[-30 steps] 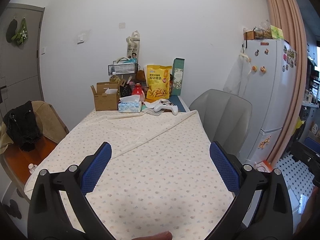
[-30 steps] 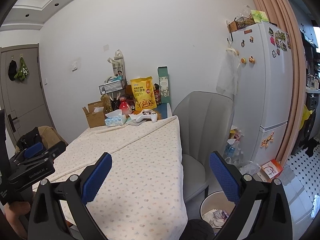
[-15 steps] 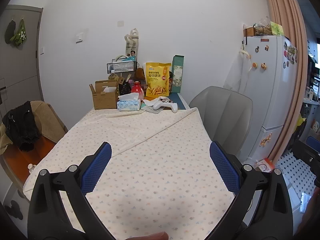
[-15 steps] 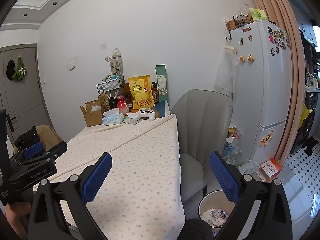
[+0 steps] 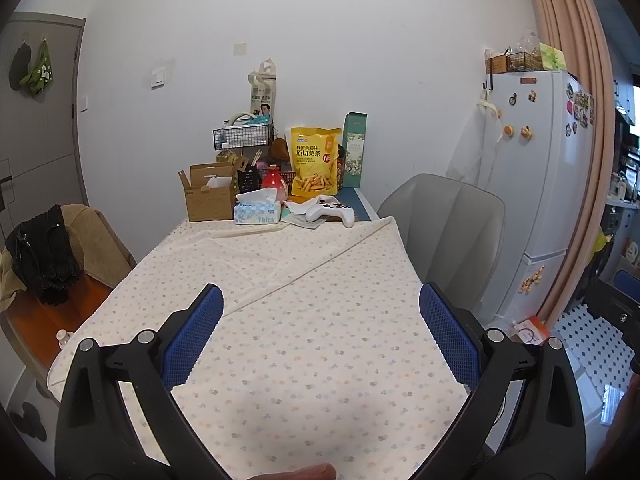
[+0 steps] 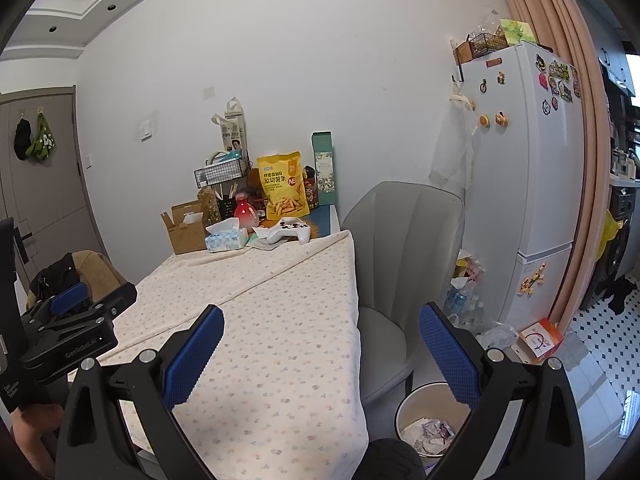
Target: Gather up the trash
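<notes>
We're holding the left gripper and right gripper wide apart, empty; the trash is sitting in the bin. We're risking grabbing the tablecloth instead.

white walls, grey chair, white fridge, pink curtain, tiled floor

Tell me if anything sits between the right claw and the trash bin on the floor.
Nothing visible does. The right claw is open and empty above the table edge, and the bin stands on the floor below it to the right, beside the grey chair. The bin mouth is open, with crumpled paper already inside.
</notes>
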`<state>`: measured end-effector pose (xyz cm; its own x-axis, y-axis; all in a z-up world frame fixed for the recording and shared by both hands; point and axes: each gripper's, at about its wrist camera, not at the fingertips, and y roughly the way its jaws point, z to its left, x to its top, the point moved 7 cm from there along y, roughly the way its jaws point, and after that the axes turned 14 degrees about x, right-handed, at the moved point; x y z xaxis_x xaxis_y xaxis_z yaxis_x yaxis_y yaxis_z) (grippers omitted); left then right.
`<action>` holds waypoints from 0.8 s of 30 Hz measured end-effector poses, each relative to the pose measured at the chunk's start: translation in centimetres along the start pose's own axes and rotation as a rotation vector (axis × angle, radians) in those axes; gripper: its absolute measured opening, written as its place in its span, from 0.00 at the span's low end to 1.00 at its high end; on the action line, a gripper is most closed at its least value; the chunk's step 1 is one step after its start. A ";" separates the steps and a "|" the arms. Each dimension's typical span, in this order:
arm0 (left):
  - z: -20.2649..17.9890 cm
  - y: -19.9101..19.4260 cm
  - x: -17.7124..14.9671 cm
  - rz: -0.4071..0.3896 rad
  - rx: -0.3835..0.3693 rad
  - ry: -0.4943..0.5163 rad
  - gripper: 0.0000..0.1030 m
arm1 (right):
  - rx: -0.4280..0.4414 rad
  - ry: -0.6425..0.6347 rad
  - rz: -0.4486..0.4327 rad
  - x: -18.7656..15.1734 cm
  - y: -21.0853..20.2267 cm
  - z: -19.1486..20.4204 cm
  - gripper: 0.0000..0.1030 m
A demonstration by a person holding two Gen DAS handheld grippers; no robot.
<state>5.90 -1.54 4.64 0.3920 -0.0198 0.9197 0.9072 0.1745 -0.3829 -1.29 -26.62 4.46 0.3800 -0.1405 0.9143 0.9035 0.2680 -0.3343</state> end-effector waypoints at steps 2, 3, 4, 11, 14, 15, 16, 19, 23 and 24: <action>0.0 0.0 0.0 0.001 -0.002 -0.001 0.95 | 0.000 0.000 0.002 -0.1 0.1 0.0 0.93; 0.0 0.0 0.0 0.001 -0.001 -0.002 0.95 | 0.000 0.000 0.002 -0.1 0.1 0.0 0.93; 0.0 -0.1 -0.1 0.000 0.000 -0.002 0.95 | -0.002 -0.002 0.003 -0.1 0.2 0.0 0.93; 0.0 -0.2 -0.3 0.007 -0.002 -0.002 0.95 | -0.006 -0.007 0.007 -0.2 0.3 0.2 0.93; 0.0 -0.1 -0.3 0.009 -0.001 -0.004 0.95 | -0.007 -0.008 0.008 -0.3 0.3 0.2 0.93; 0.1 0.0 -0.2 0.010 -0.001 -0.004 0.95 | -0.008 -0.008 0.009 -0.3 0.3 0.2 0.93; 0.2 0.0 -0.2 0.011 0.000 -0.006 0.95 | -0.008 -0.009 0.009 -0.3 0.3 0.2 0.93; 0.2 0.0 -0.3 0.011 0.001 -0.006 0.95 | -0.011 -0.012 0.012 -0.4 0.4 0.1 0.93; 0.2 0.1 -0.3 0.012 0.003 -0.004 0.95 | -0.016 -0.018 0.017 -0.6 0.6 0.0 0.93; 0.2 0.1 -0.3 0.011 0.004 -0.004 0.95 | -0.015 -0.018 0.017 -0.6 0.6 0.0 0.93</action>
<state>5.81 -1.30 4.35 0.4014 -0.0137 0.9158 0.9022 0.1784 -0.3928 -0.97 -26.43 3.73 0.3917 -0.1189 0.9124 0.9000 0.2554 -0.3531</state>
